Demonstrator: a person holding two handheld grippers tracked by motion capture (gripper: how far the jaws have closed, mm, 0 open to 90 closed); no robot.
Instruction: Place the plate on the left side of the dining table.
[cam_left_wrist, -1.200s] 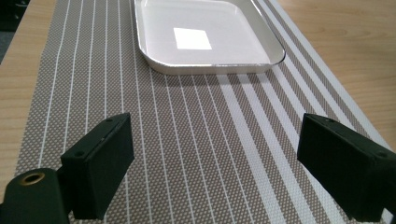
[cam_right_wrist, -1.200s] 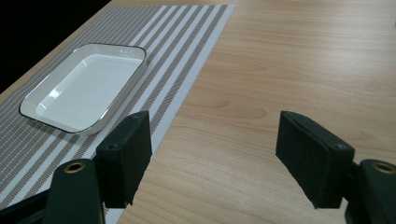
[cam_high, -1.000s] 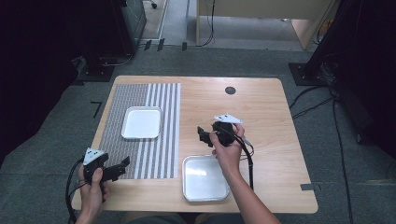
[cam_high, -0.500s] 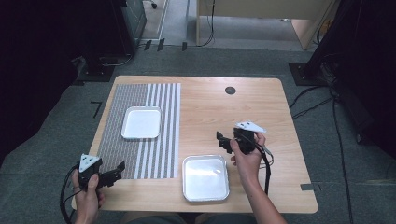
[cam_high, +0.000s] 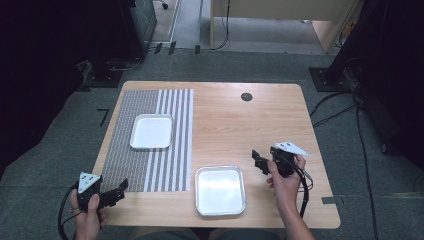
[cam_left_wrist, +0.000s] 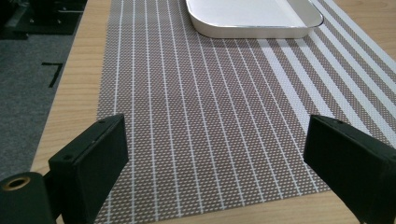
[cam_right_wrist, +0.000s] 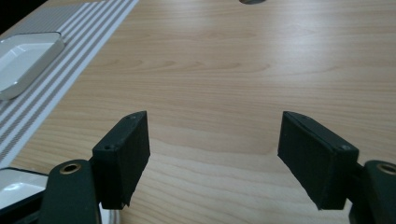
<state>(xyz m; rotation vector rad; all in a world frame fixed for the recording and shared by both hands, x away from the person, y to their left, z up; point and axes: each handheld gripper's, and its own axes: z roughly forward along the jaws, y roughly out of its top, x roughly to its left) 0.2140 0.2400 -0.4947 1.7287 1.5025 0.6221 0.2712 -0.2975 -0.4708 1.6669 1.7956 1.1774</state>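
Around me: wooden table (cam_high: 280, 115), striped placemat (cam_high: 125, 150) on its left half, small dark round spot (cam_high: 246, 96) in the top near the far edge. Grey carpet and cables beyond the table.
In the way: bare wood ahead of my right jaws; bare mat ahead of my left jaws, up to the far tray.
Near tray (cam_high: 220, 190): silver, square, rounded corners, shallow rim, white inside, empty. Sits on bare wood at the near edge, between my two grippers. Its corner (cam_right_wrist: 14, 184) shows low at the left of the right gripper view.
Far tray (cam_high: 151, 131): same look, empty, lies on the mat, well apart from the near tray. It (cam_left_wrist: 254, 18) sits straight ahead in the left gripper view.
Edges: mat's near edge just ahead of my left jaws; table's left edge close beside them. Near tray almost at the table's near edge.
Room: open wood right of the mat, from the near tray to the far edge.
Left gripper (cam_high: 112, 192): over the near left corner, jaws wide apart, holding nothing.
Right gripper (cam_high: 260, 161): just right of the near tray, above the wood, jaws wide apart, holding nothing.
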